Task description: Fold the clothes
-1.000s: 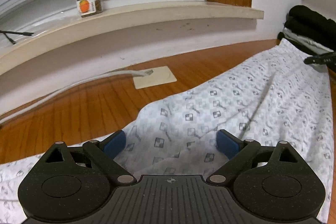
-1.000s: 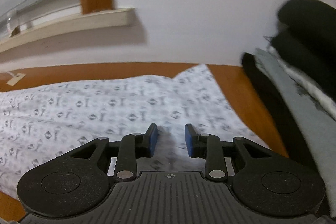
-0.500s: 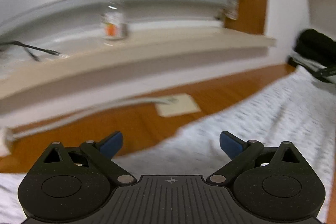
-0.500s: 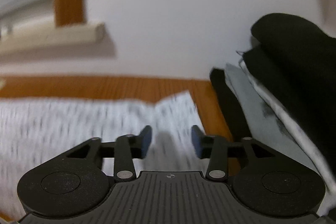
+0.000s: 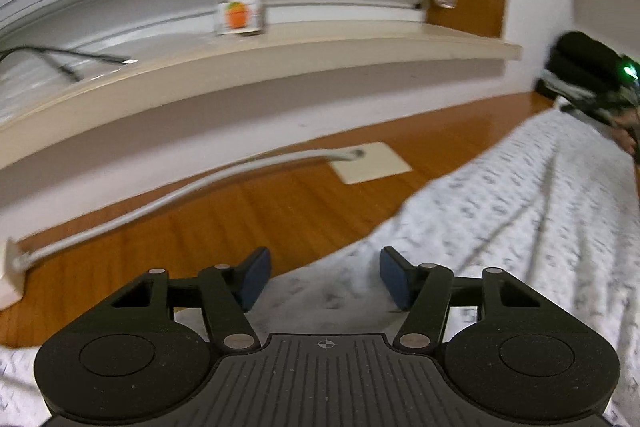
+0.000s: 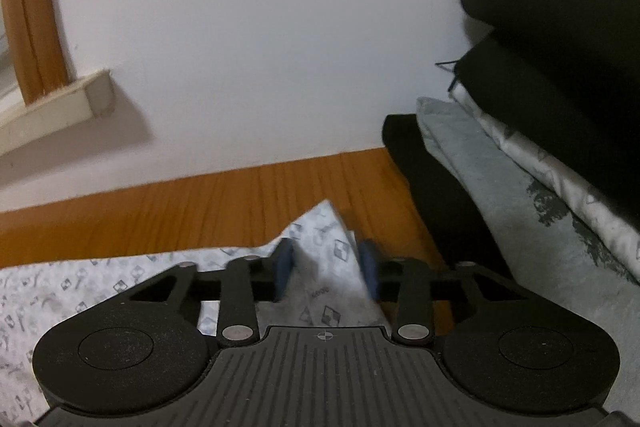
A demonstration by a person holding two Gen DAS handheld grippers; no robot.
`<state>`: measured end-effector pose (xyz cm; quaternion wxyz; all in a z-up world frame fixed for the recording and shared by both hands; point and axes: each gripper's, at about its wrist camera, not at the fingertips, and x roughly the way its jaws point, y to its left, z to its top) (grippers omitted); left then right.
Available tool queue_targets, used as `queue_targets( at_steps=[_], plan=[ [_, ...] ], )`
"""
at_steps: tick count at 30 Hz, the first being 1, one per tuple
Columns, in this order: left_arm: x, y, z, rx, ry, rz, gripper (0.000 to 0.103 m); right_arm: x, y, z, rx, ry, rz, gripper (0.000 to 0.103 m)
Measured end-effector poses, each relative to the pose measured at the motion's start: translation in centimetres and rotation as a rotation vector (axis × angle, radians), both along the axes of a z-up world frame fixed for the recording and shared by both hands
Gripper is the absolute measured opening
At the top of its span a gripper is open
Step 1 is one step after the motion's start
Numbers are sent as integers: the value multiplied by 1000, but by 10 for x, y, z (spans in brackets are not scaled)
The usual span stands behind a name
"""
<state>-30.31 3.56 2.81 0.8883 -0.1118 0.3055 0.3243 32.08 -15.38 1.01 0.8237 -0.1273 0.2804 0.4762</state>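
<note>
A white garment (image 5: 520,211) with a small grey print lies spread on the wooden table (image 5: 248,211). My left gripper (image 5: 323,281) is open and low over the garment's far edge, which runs between its blue pads (image 5: 252,279). My right gripper (image 6: 326,269) is open but narrow. A raised corner of the same garment (image 6: 328,239) stands between its blue pads (image 6: 284,267). In the left wrist view the right gripper (image 5: 616,95) shows at the far right with a green light.
A stack of folded clothes (image 6: 540,131), black, grey and white, sits just right of the corner. A window ledge (image 5: 280,67) holds a small jar (image 5: 240,7). A grey cable (image 5: 160,203) and a beige plate (image 5: 370,163) lie on the table by the wall.
Both grippers moved toward the garment's far edge. The left fingers narrowed from wide open. The right gripper reached the corner by the stack, which now rises between its pads.
</note>
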Motion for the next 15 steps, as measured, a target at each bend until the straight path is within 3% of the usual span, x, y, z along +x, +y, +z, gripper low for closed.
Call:
queue_targets(
  at_steps=[2, 5, 6, 7, 11, 13, 15],
  plan=[
    [8, -1, -3, -4, 21, -25, 64, -1, -1, -1, 9, -10, -8, 21],
    [17, -3, -5, -6, 29, -54, 43, -2, -4, -4, 22, -26, -20, 14],
    [19, -4, -6, -6, 27, -62, 13, -3, -4, -4, 26, -31, -24, 13],
    [17, -4, -2, 12, 10, -46, 0, -3, -5, -5, 30, -36, -28, 13],
    [8, -3, 16, 78, -84, 48, 0, -6, -6, -6, 27, -73, -56, 11],
    [5, 1, 20, 78, -92, 81, 1, -6, -5, -6, 16, -82, -72, 11],
    [9, 1, 16, 102, -39, 97, 1, -6, -4, -6, 9, -91, -85, 11]
  ],
)
